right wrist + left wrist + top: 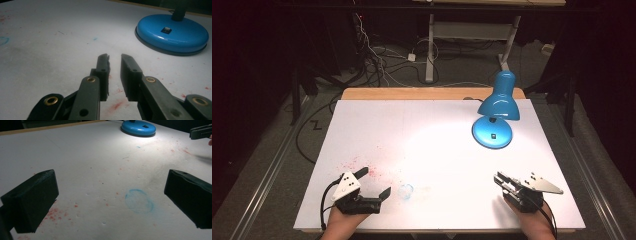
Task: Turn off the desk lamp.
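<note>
Both grippers idle near the front edge of the white board; lamp at far right.

My left gripper [373,186] rests near the front-left of the board [432,125], jaws spread wide, nothing between them; a faint blue ring mark [406,191] lies just beside it among red specks [357,165]. My right gripper [501,180] sits front-right, jaws nearly together with a narrow gap, gripping nothing. The blue desk lamp [495,111] stands lit, well apart from both. Broad bare board lies between us. The right gripper view shows the lamp base switch [166,30] close up.
</note>
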`<action>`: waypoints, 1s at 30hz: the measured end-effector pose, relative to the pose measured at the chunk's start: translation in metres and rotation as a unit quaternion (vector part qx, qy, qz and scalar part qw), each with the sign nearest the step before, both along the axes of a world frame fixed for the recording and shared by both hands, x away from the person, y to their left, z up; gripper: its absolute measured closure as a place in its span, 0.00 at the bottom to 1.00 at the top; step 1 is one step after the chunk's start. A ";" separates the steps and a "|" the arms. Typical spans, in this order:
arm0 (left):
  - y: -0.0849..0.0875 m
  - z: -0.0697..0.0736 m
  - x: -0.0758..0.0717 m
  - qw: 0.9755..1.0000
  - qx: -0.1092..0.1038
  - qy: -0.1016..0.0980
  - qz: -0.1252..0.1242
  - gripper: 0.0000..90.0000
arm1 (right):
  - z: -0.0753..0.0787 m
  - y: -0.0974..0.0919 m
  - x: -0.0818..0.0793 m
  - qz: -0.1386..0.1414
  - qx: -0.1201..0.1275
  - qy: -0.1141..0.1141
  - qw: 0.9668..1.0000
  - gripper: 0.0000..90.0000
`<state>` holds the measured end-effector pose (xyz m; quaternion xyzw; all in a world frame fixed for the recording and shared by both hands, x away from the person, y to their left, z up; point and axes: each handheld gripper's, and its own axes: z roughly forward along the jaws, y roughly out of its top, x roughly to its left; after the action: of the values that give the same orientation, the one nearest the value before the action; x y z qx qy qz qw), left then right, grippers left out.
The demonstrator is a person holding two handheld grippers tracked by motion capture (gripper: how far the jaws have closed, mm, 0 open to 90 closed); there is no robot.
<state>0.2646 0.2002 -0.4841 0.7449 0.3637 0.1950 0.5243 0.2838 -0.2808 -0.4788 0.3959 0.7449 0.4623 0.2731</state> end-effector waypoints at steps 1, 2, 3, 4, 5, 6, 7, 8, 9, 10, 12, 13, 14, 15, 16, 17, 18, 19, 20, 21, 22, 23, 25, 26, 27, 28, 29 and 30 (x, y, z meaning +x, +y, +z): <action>-0.001 0.000 0.000 1.000 0.001 -0.001 -0.001 0.00 | 0.000 0.000 0.000 0.000 0.000 0.001 1.000 0.89; -0.001 0.000 0.000 1.000 0.001 -0.001 -0.002 0.00 | 0.000 0.000 0.000 -0.001 0.000 0.002 1.000 0.90; -0.001 0.000 0.000 1.000 0.001 0.000 -0.002 0.00 | 0.000 0.000 0.000 -0.001 0.000 0.002 1.000 0.92; -0.002 0.000 0.000 1.000 0.001 0.000 -0.002 0.00 | 0.000 0.000 0.001 0.000 -0.001 0.003 1.000 0.93; -0.002 0.000 0.000 1.000 0.001 0.000 -0.002 0.00 | 0.000 0.000 0.001 0.000 -0.001 0.003 1.000 0.93; -0.002 0.000 0.000 1.000 0.001 0.000 -0.002 0.00 | 0.000 0.000 0.001 0.000 0.000 0.003 1.000 0.93; -0.001 0.000 0.000 1.000 0.001 0.000 -0.002 0.00 | 0.000 0.000 0.001 0.002 -0.001 0.003 1.000 0.94; -0.001 0.000 0.000 1.000 0.001 0.000 -0.002 0.00 | -0.001 0.000 0.001 0.001 -0.001 0.003 1.000 0.94; -0.001 0.000 0.000 1.000 0.001 -0.001 -0.002 0.00 | -0.001 0.000 0.001 0.001 -0.001 0.003 1.000 0.94; -0.001 0.000 0.000 1.000 0.000 0.000 -0.002 0.00 | -0.001 0.000 0.001 0.000 -0.001 0.003 1.000 0.96; -0.001 0.000 0.000 1.000 0.000 0.000 -0.001 0.00 | 0.000 0.000 0.001 0.001 -0.001 0.002 1.000 0.97; -0.001 -0.001 0.000 1.000 0.000 0.000 -0.001 0.00 | 0.000 0.001 0.000 0.000 -0.002 0.001 1.000 1.00; -0.001 -0.001 0.000 1.000 -0.001 0.001 -0.001 0.00 | 0.000 0.001 0.000 0.000 -0.002 0.001 1.000 1.00; -0.001 -0.001 0.000 1.000 -0.001 0.001 -0.001 0.00 | 0.000 0.001 0.000 -0.002 -0.002 0.001 1.000 1.00; -0.001 -0.001 0.000 1.000 -0.001 0.001 -0.001 0.00 | 0.001 0.001 0.000 -0.004 -0.002 -0.001 1.000 1.00; -0.001 -0.001 0.000 1.000 -0.001 0.001 -0.001 0.00 | 0.001 0.001 0.000 -0.004 -0.002 -0.001 1.000 1.00; -0.001 -0.001 0.000 1.000 -0.001 0.001 -0.001 0.00 | 0.002 0.001 0.002 -0.009 -0.001 -0.003 1.000 1.00; -0.001 -0.001 0.001 1.000 -0.001 0.001 -0.001 0.00 | 0.002 0.001 0.003 -0.009 0.000 -0.003 1.000 1.00; -0.002 -0.001 0.001 1.000 0.000 0.001 -0.001 0.00 | 0.002 0.001 0.003 -0.009 0.000 -0.003 1.000 1.00; -0.002 -0.001 0.001 1.000 0.001 0.002 -0.002 0.00 | 0.003 0.001 0.005 -0.009 0.003 -0.003 1.000 1.00; -0.002 -0.001 0.001 1.000 0.001 0.002 -0.002 0.00 | 0.003 0.002 0.007 -0.009 0.003 -0.002 1.000 1.00; -0.002 -0.001 0.001 1.000 0.001 0.002 -0.003 0.00 | 0.004 0.003 0.009 -0.008 0.005 -0.001 1.000 1.00; -0.003 -0.002 0.001 1.000 0.002 0.002 -0.002 0.00 | 0.006 0.006 0.017 -0.010 0.001 -0.002 1.000 1.00; -0.002 -0.002 0.001 1.000 0.002 0.002 -0.002 0.00 | 0.006 0.006 0.017 -0.010 0.001 -0.002 1.000 1.00; -0.002 -0.002 0.001 1.000 0.001 0.003 -0.002 0.00 | 0.007 0.006 0.019 -0.010 0.001 -0.003 1.000 1.00; -0.002 -0.003 0.001 1.000 0.000 0.004 -0.002 0.00 | 0.008 0.007 0.022 -0.011 0.001 -0.005 1.000 1.00; -0.002 -0.003 0.002 1.000 0.001 0.005 -0.003 0.00 | 0.010 0.008 0.024 -0.012 0.000 -0.007 1.000 1.00; -0.002 -0.003 0.002 1.000 0.001 0.006 -0.004 0.00 | 0.012 0.009 0.028 -0.014 -0.001 -0.010 1.000 1.00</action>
<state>0.2665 0.1984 -0.4871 0.7479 0.3632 0.1887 0.5226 0.3114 -0.2720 -0.4670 0.4012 0.7370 0.4618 0.2874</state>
